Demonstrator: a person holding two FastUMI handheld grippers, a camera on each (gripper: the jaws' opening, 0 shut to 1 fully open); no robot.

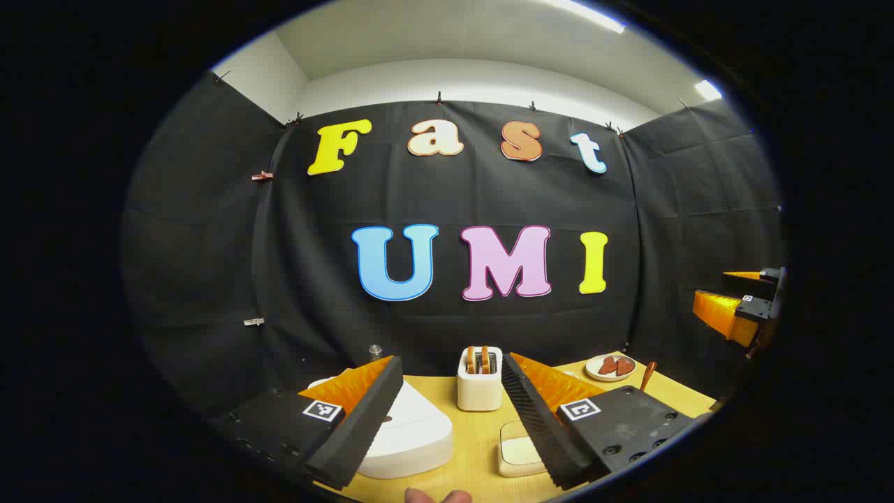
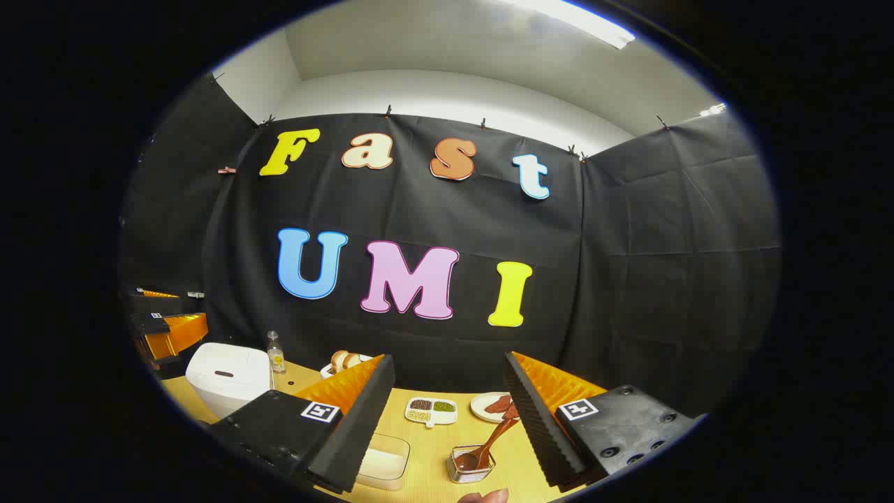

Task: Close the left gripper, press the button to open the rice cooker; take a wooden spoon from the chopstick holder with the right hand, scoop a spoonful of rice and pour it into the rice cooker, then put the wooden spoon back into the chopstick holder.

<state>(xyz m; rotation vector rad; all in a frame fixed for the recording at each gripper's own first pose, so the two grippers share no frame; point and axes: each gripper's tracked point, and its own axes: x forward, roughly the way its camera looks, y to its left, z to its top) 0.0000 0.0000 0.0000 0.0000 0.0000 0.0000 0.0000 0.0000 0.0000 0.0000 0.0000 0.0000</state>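
The white rice cooker [image 1: 412, 436] lies low in the left gripper view with its lid down, partly behind my left finger. My left gripper [image 1: 452, 367] hangs open above the table, nothing between its fingers. In the right gripper view the rice cooker [image 2: 227, 374] stands at the far left, with the left gripper [image 2: 167, 325] beside it. A wooden spoon [image 2: 489, 443] leans in the small clear chopstick holder [image 2: 469, 467], just ahead of my open right gripper [image 2: 448, 363]. A clear box of rice [image 2: 383, 461] sits to the holder's left. The right gripper [image 1: 737, 304] shows far right, fingers apart.
A white toaster [image 1: 480, 383] with bread stands mid-table, a cream square pad [image 1: 518, 453] in front of it. A plate of red slices [image 2: 492, 405], a divided dish of grains [image 2: 431, 411], a bread plate [image 2: 343, 363] and a small bottle [image 2: 276, 353] line the back. The wooden table [image 2: 426, 482] ends at the wall.
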